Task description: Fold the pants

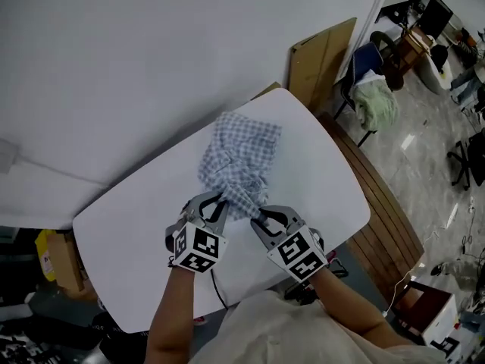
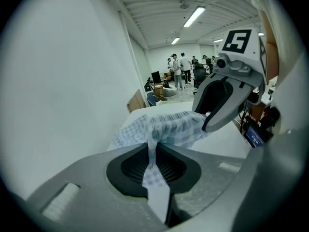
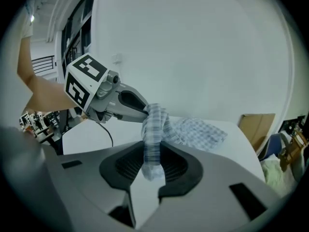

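Pinching the near end of the pants with both tools, I held the left gripper and the right gripper side by side just in front of my body, close together. The checked cloth was gathered into a narrow neck between them. Neither pair of jaws was fully together, because fabric filled the gap in each. The left pressed on a thin strip, and the right on a thicker, twisted bunch.

From those two grips the pants ran straight away from me, their long axis pointing toward the far corner of the white table. The near end seemed raised off the surface, while the far end lay wide and crumpled on the tabletop. Neither hand was nearer the cloth than the other, since both had it.

I judged that the gathered edge would have to be drawn apart sideways before any clean fold could be made. Past the table, a cardboard sheet leaned against the wall.
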Tool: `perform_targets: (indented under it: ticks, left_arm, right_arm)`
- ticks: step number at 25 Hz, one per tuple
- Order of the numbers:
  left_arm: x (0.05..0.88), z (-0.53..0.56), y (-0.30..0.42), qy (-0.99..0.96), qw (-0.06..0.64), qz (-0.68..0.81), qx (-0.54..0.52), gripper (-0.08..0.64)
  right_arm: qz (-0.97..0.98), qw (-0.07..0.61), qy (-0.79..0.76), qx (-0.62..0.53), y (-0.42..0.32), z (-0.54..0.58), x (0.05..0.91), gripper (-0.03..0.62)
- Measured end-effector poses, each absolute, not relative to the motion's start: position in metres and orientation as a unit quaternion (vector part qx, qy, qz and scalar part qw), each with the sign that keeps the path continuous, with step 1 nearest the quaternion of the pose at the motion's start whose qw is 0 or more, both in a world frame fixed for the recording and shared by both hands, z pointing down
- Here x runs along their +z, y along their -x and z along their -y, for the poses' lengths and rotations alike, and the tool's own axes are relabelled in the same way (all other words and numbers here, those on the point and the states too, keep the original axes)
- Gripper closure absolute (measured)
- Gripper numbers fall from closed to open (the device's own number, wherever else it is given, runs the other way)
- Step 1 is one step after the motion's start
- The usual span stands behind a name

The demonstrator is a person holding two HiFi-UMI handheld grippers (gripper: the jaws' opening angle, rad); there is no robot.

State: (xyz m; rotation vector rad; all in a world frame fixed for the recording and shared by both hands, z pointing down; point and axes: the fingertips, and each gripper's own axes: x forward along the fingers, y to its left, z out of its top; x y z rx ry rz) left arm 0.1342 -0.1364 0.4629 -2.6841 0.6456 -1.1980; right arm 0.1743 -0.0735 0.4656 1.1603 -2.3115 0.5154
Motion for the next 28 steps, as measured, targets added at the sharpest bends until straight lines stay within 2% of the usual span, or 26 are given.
perform_targets:
  ticks: [9, 15, 19, 23, 26, 28]
  left_arm:
    - [0.531, 0.104, -0.038, 0.862, 0.006, -0.277, -0.425, 0.508]
    - [0.577, 0.092, 0.009, 0.842, -0.072, -0.308, -0.437, 0.508]
    - [0.59, 0.078, 0.04, 0.826, -0.124, -0.337, -0.434, 0.508]
    - [0.578, 0.061, 0.044, 0.836, -0.163, -0.345, -0.394, 0.508]
    - [0.569, 0.053, 0.03, 0.844, -0.169, -0.337, -0.381, 0.504]
    - [0.566, 0.053, 0.017, 0.847, -0.163, -0.33, -0.385, 0.441]
  right_arm:
    - [0.867, 0.342, -0.34, 0.128, -0.088, 0.042, 0.521, 0.485]
    - [0.859, 0.396, -0.312, 0.088, -0.053, 0.028, 0.566, 0.479]
    - [0.872, 0.397, -0.267, 0.107, -0.029, 0.005, 0.573, 0.397]
    - [0.877, 0.384, -0.267, 0.107, -0.031, 0.001, 0.554, 0.396]
    - [0.862, 0.399, -0.301, 0.085, -0.056, 0.024, 0.546, 0.396]
    - [0.849, 0.415, -0.319, 0.068, -0.07, 0.044, 0.545, 0.396]
